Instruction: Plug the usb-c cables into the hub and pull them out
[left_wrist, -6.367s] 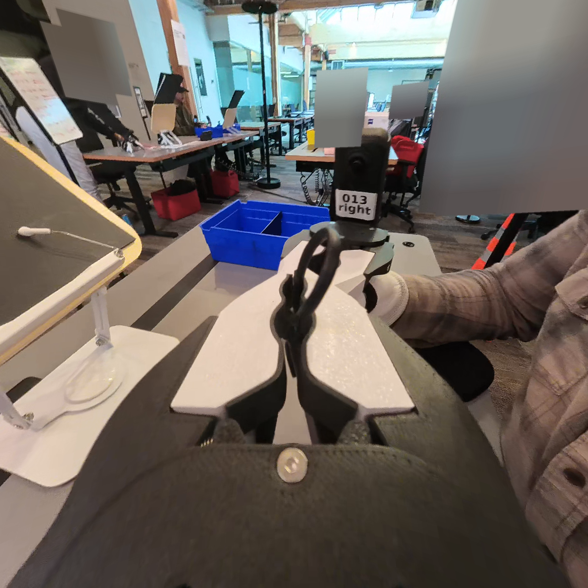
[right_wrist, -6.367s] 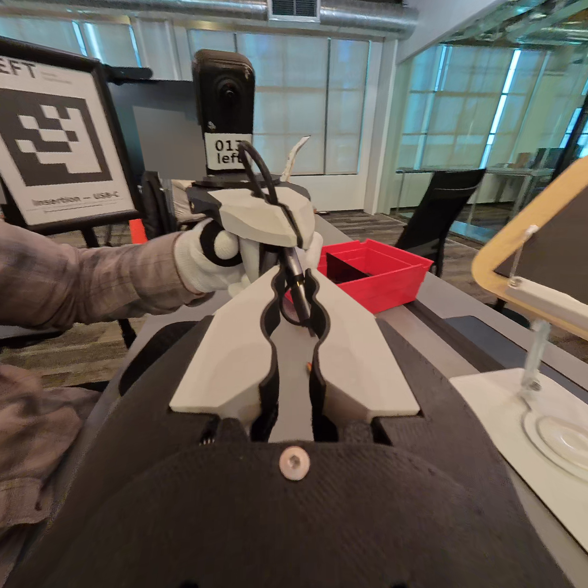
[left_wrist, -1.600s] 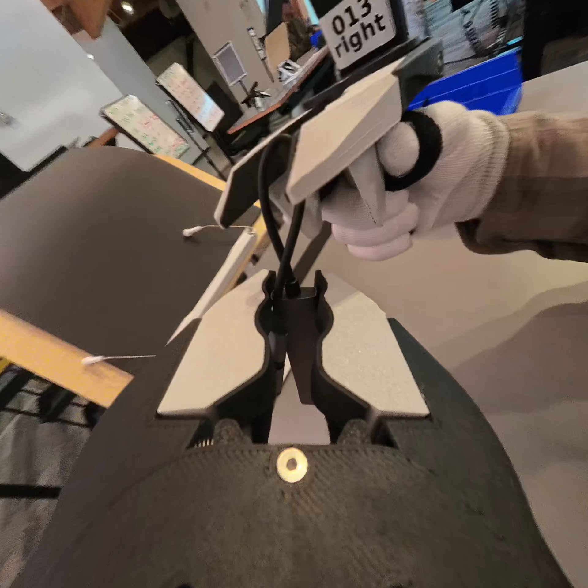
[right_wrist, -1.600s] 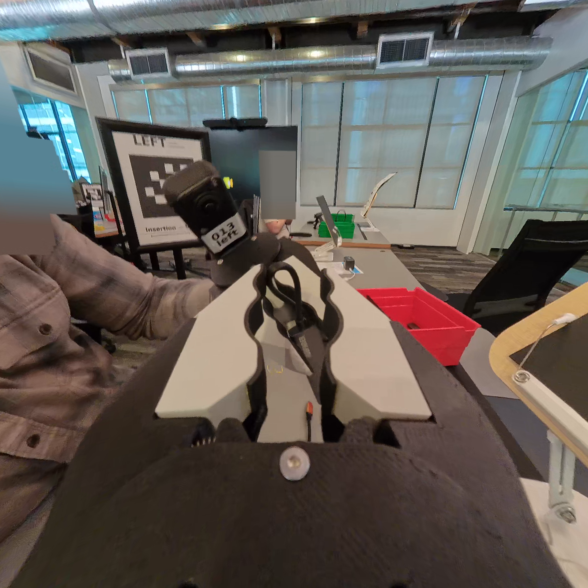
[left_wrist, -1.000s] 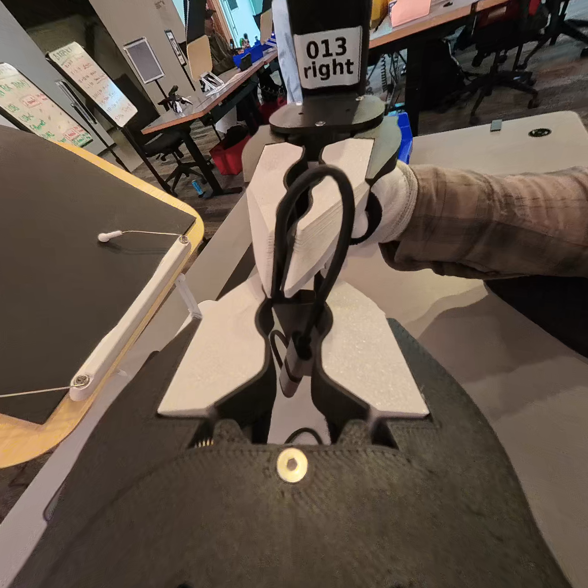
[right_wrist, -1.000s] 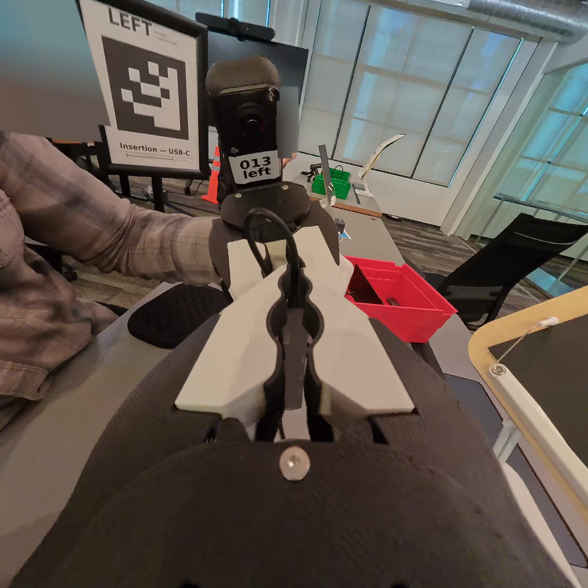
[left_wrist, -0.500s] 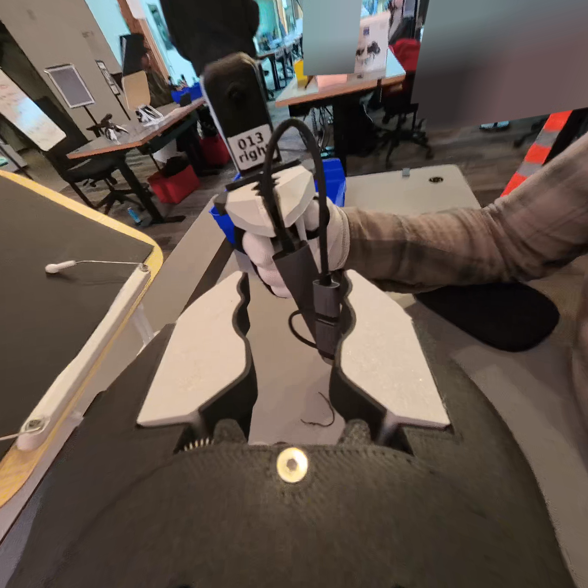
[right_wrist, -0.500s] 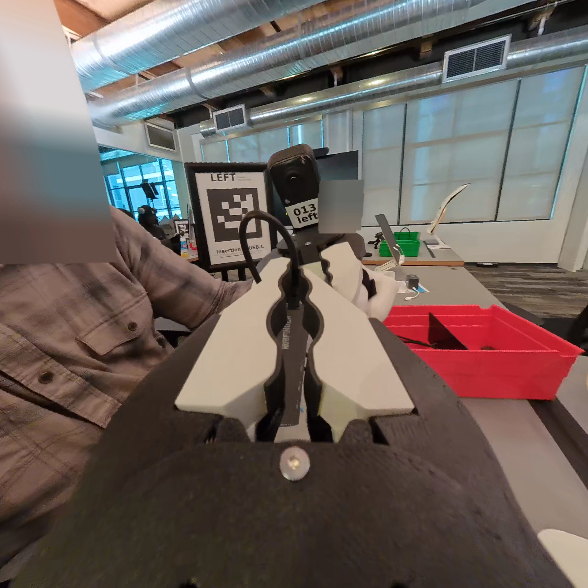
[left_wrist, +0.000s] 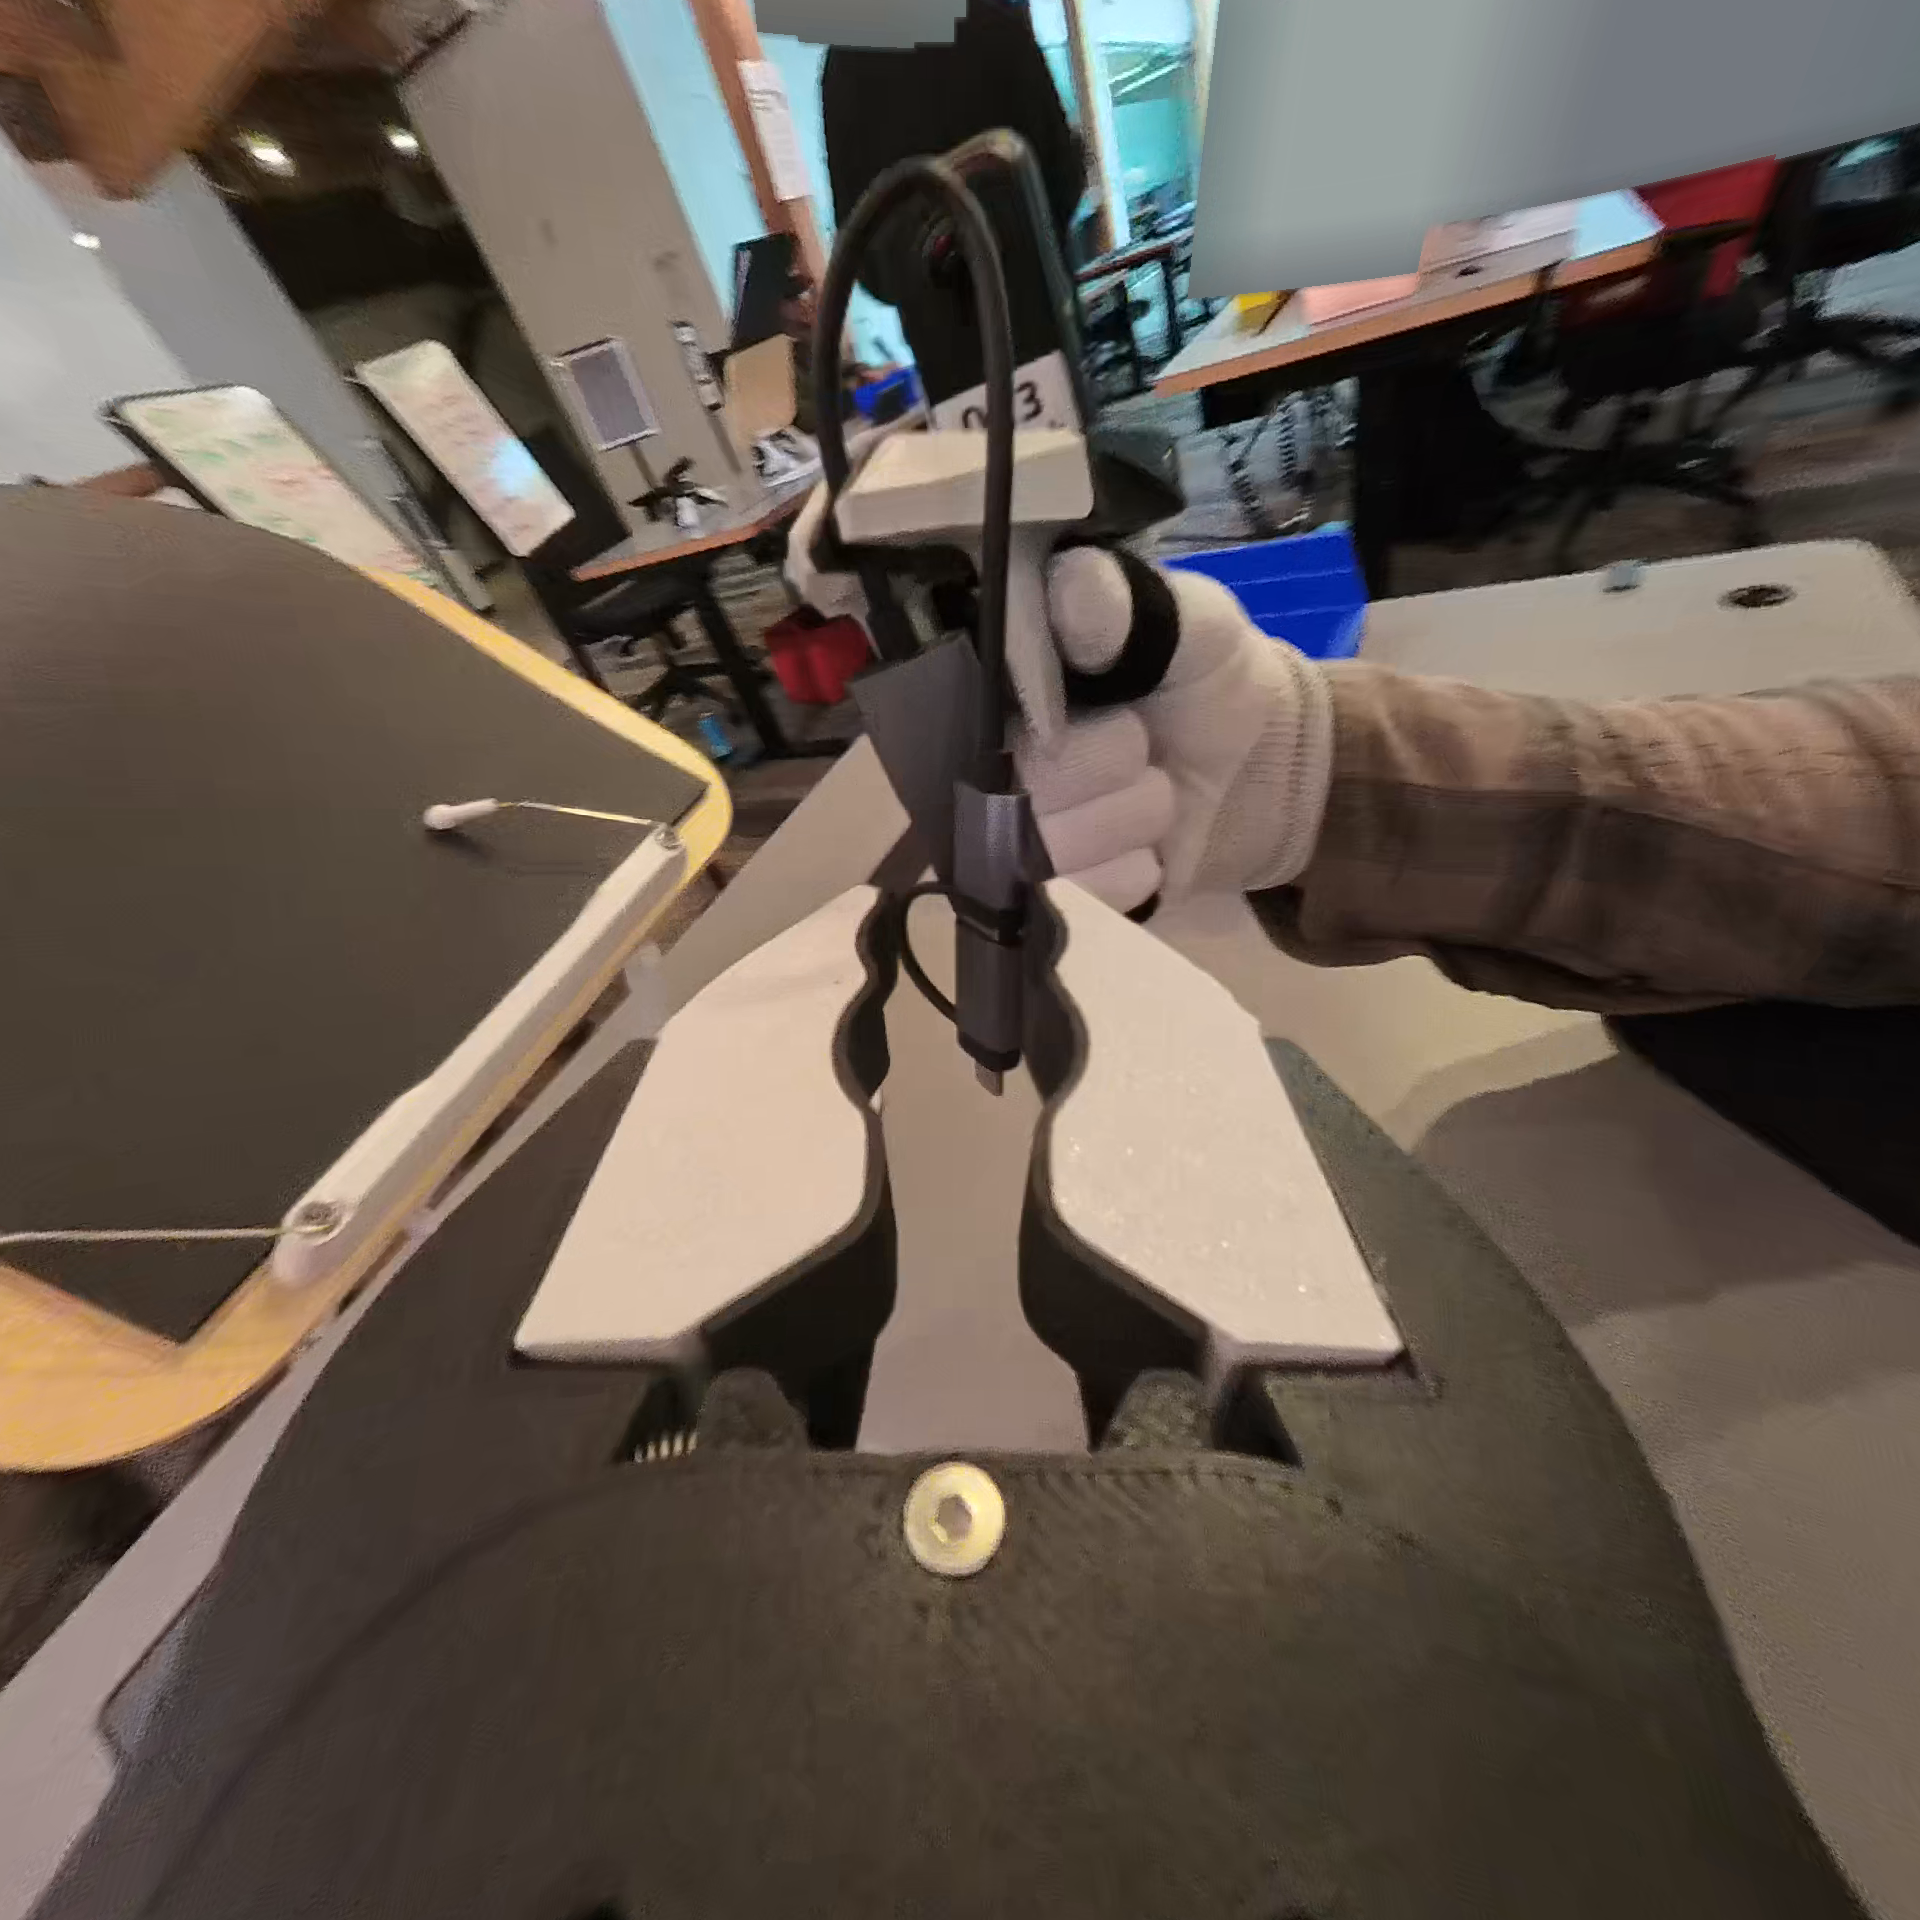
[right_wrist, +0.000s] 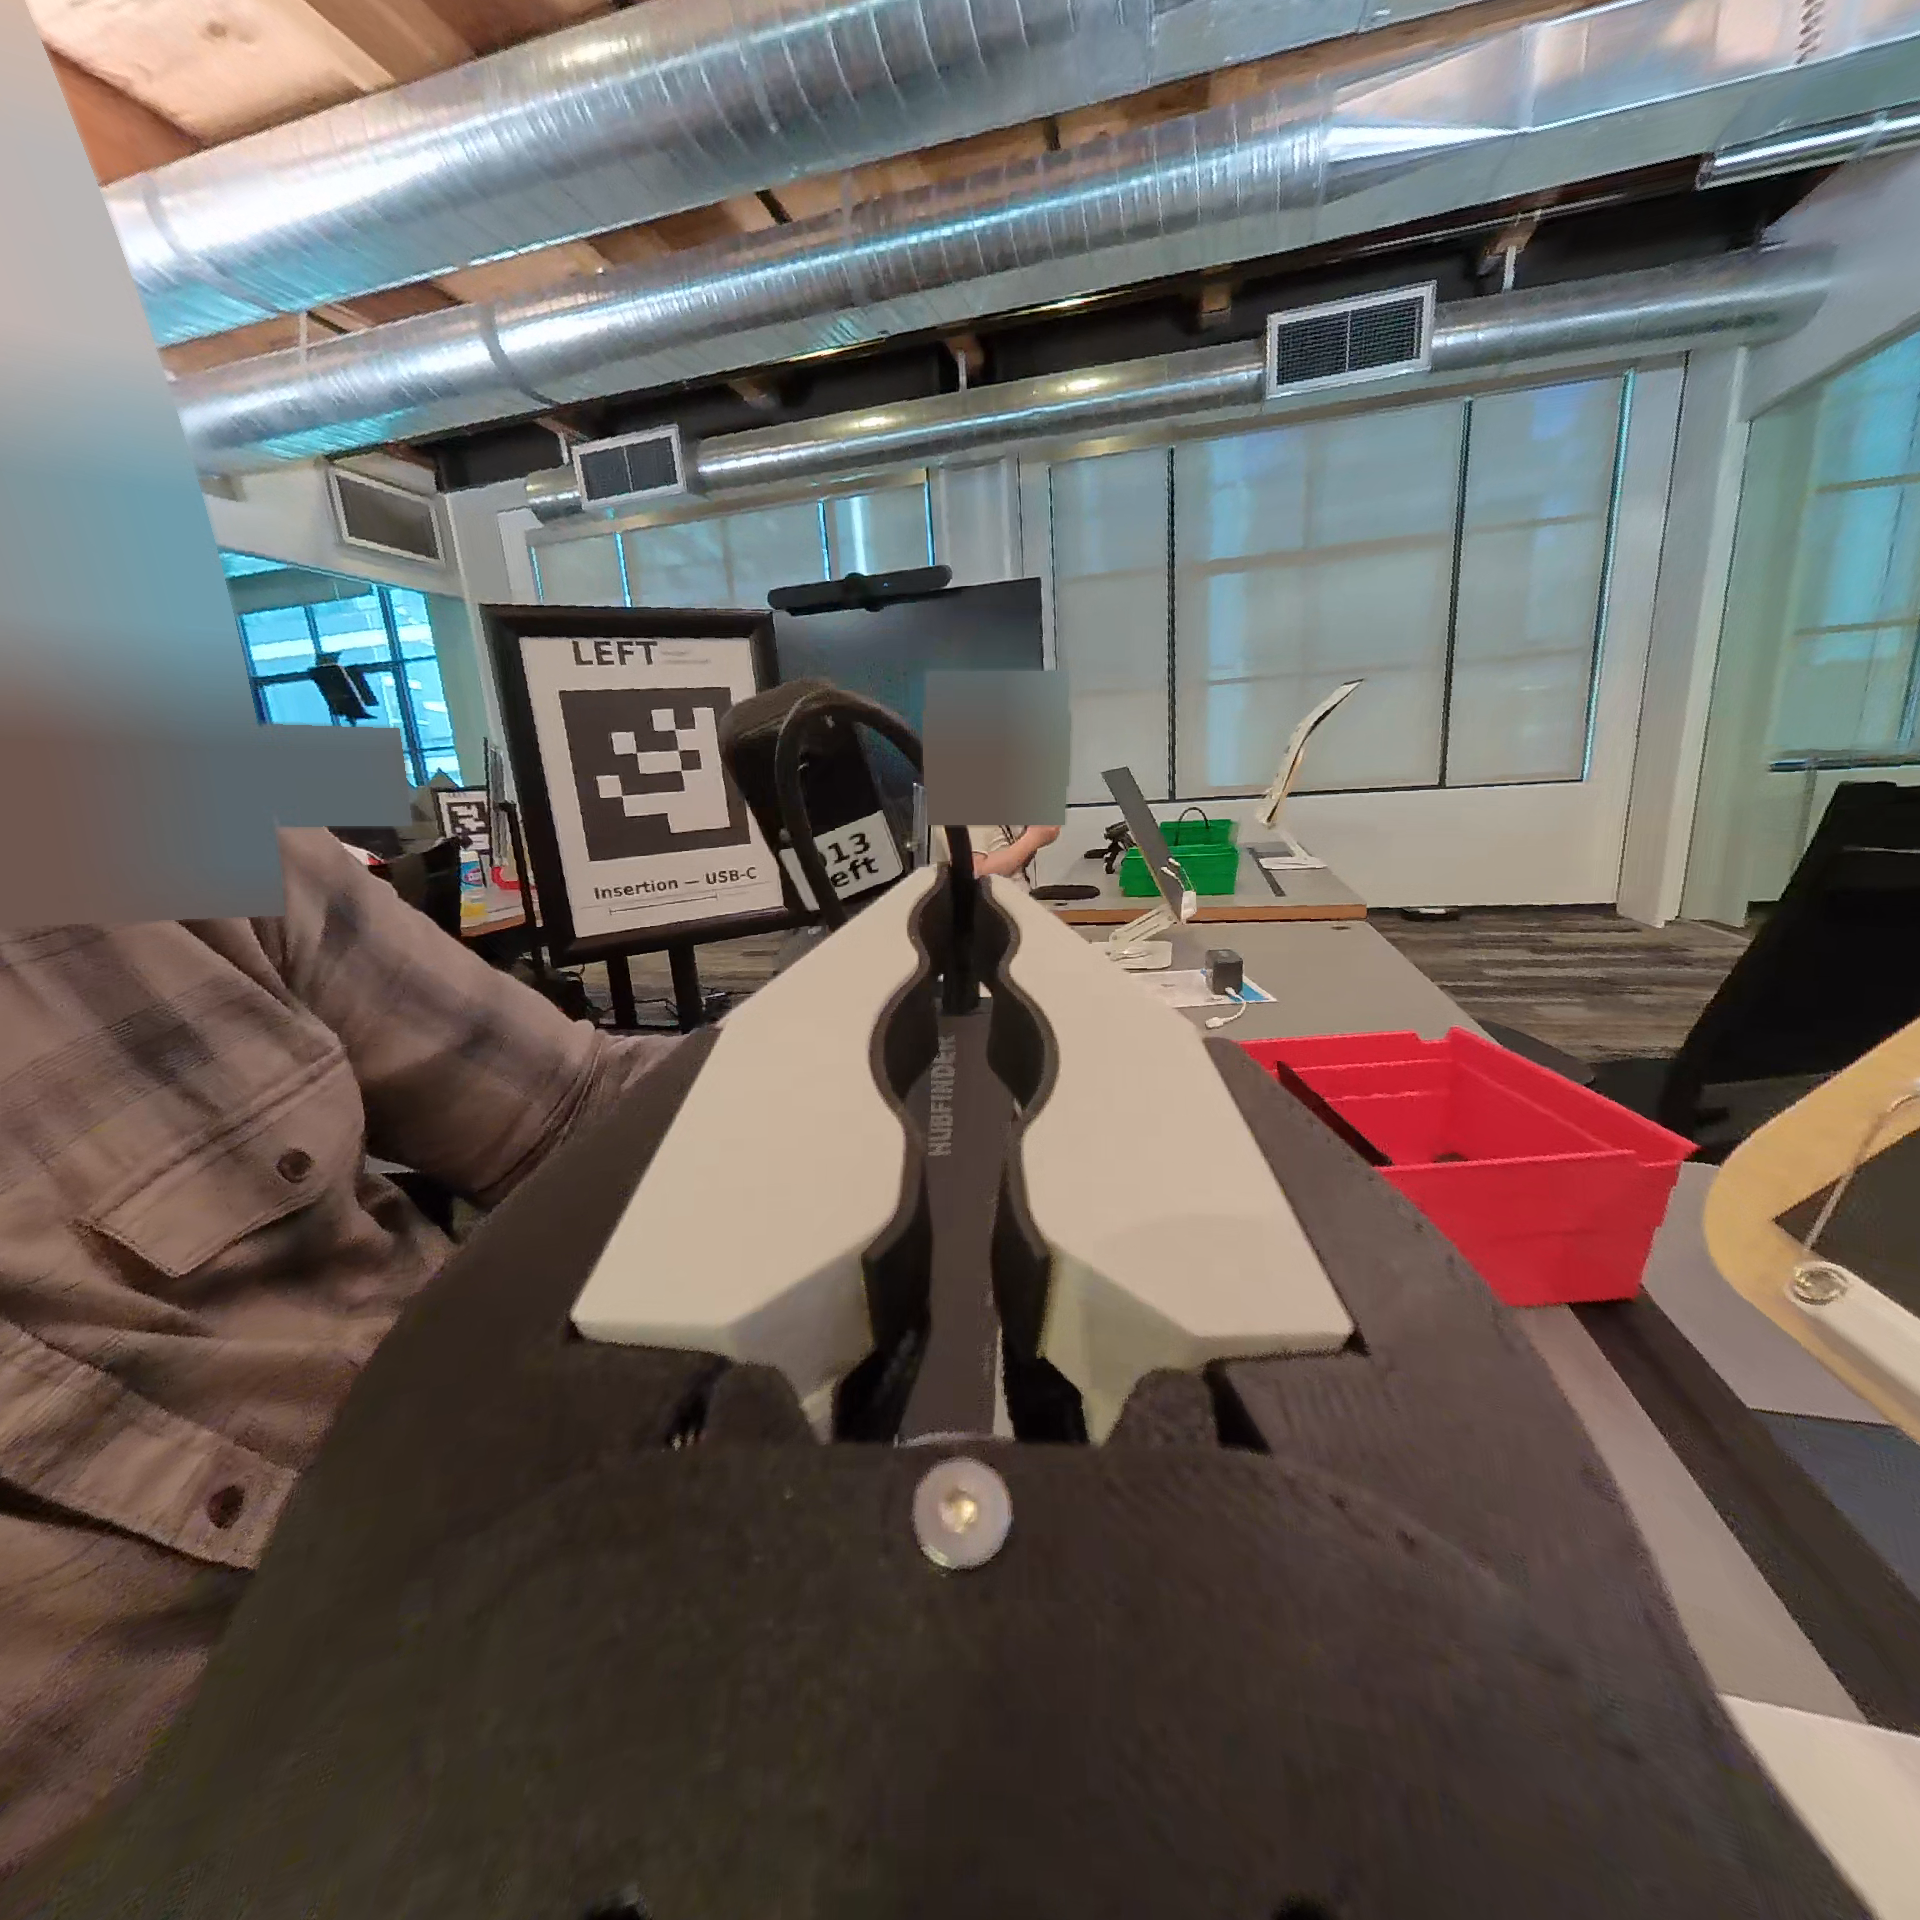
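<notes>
One hub (right_wrist: 961, 1164), one looped black cable (left_wrist: 914, 343), two grippers. My right gripper (right_wrist: 961, 935) pinches the dark flat hub edge-on between pressed fingers, raised above the grey table (left_wrist: 1714, 1351), the white-gloved hand (left_wrist: 1164, 748) wrapped on its handle. My left gripper (left_wrist: 961, 997) stands spread, clamping nothing; the cable's grey metal plug (left_wrist: 992, 966) hangs tip-down between its fingers, beside the right one. One red bin (right_wrist: 1507, 1164) sits behind.
</notes>
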